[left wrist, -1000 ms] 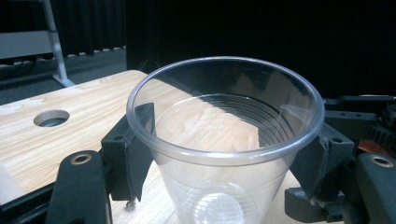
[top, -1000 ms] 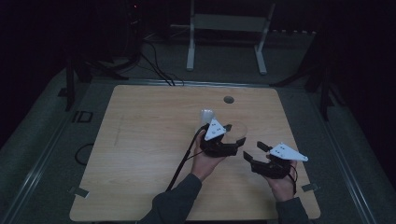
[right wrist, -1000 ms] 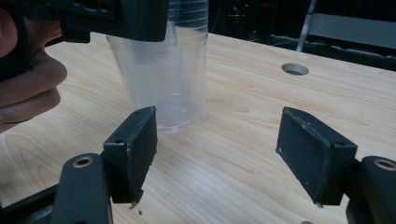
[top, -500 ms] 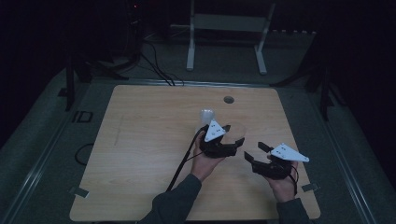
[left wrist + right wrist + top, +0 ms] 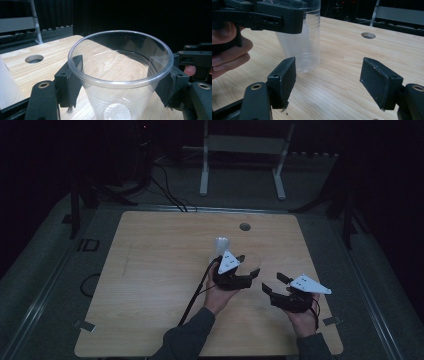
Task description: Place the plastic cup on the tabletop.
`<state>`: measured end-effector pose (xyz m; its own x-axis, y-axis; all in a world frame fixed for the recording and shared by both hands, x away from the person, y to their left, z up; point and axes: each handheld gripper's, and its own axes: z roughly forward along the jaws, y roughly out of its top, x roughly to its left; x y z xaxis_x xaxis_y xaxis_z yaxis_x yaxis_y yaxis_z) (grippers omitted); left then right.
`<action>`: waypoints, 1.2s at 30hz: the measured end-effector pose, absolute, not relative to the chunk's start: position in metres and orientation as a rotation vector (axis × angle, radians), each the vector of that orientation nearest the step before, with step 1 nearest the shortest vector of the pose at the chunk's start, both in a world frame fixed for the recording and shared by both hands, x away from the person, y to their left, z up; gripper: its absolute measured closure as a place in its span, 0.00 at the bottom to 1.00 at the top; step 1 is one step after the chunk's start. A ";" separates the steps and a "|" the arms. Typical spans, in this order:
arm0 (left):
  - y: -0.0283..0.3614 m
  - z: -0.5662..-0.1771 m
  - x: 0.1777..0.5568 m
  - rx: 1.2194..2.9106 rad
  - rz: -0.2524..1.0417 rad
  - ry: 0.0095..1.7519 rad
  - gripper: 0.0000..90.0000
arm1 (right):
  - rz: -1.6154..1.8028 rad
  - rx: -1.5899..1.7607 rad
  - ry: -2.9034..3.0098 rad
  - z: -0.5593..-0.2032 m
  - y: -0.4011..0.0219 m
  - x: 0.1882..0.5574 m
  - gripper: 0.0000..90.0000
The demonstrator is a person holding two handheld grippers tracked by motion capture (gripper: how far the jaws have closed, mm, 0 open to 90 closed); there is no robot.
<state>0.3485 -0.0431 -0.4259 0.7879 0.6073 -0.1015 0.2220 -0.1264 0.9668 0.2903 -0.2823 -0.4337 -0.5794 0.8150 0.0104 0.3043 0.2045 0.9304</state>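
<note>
The left claw [image 5: 120,82] is closed around a clear plastic cup [image 5: 120,75], its two black pads pressing the cup's wall from either side just below the rolled rim. In the right gripper view the cup [image 5: 303,37] stands upright with its base on or just above the pale wooden surface [image 5: 150,270]; I cannot tell which. From the high view it sits right of the middle, nearer the edge where the person stands than the far one, with the round cable hole [image 5: 245,226] well beyond it towards the far edge. A second whitish cup-like thing [image 5: 221,242] stands just behind the left claw, on its far side.

The right claw [image 5: 328,80] hangs wide open and empty, low over the surface just beside the cup, its jaws pointing at the cup's lower half.

To do this well, I would say the hold on the cup should stay light: a wall this thin will buckle if squeezed harder, and the rim already looks a shade out of round. If the right claw is to take over, it should come in below the left pads, square to the wall, and close slowly before the left lets go. The cup is best kept upright and clear of the whitish one behind it.
</note>
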 end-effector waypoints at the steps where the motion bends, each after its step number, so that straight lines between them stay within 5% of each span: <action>1: -0.043 -0.426 0.349 1.700 0.377 0.658 0.33 | 1.362 1.034 1.994 -0.434 -0.282 0.290 0.32; 36: -0.047 -0.442 0.351 1.724 0.440 0.673 0.33 | 1.365 1.044 1.996 -0.437 -0.283 0.288 0.32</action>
<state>0.3515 -0.0468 -0.4423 0.7633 0.6435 -0.0569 0.2065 -0.1595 0.9653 0.2878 -0.2829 -0.4369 -0.5795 0.8148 0.0165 0.3108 0.2023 0.9287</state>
